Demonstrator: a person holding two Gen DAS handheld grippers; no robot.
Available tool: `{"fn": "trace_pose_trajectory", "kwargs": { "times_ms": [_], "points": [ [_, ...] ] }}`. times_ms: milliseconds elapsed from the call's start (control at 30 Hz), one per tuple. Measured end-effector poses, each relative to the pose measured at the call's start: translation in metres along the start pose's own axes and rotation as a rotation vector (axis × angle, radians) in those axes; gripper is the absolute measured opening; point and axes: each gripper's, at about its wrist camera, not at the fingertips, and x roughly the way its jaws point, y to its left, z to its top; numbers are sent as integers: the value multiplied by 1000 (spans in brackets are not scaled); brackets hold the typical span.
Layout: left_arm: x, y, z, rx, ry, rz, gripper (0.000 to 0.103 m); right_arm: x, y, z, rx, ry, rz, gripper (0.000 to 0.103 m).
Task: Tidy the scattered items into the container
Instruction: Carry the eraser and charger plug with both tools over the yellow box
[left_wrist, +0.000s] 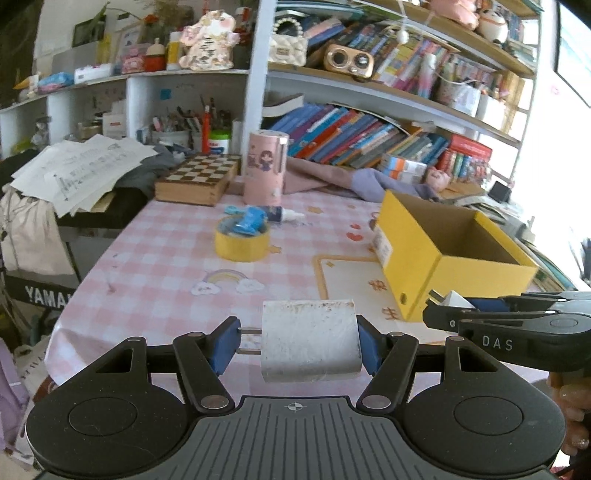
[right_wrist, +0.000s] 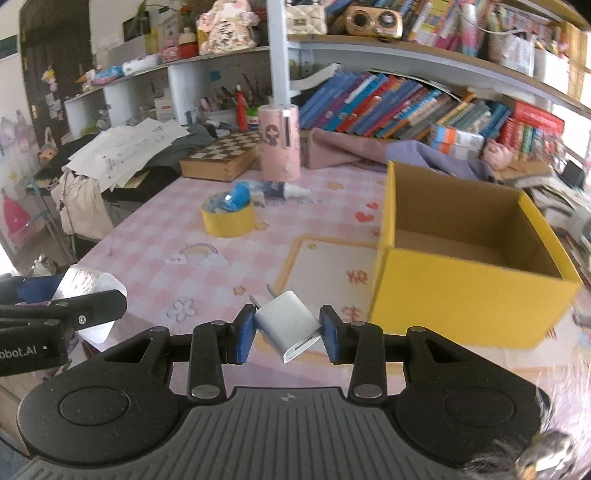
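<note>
We carry one charger in each claw so both can go into the box in a single trip. Our left gripper (left_wrist: 297, 343) is clamped on a large white power adapter (left_wrist: 309, 339), its left pad bearing on the two prongs, its right pad flat on the body — the block is scuffed and grimy, with rounded edges. Our right gripper (right_wrist: 287, 334) pinches a small white plug charger (right_wrist: 288, 323), tilted, prongs up and away, USB slot towards us. The open yellow cardboard box (right_wrist: 469, 291) sits ahead and to the right of both claws — seemingly empty. A yellow tape roll (left_wrist: 242, 242) lies farther ahead, to the left.
</note>
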Motion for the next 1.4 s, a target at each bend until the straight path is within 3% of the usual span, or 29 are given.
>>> {"fn": "trace_pose_trajectory", "kwargs": {
  "times_ms": [533, 1400],
  "points": [
    [5, -48, -14, 95, 54, -172, 66, -43, -38, -39, 118, 39, -156, 35],
    [26, -102, -7, 204, 71, -296, 66, -69, -87, -56, 229, 39, -287, 35]
  ]
}}
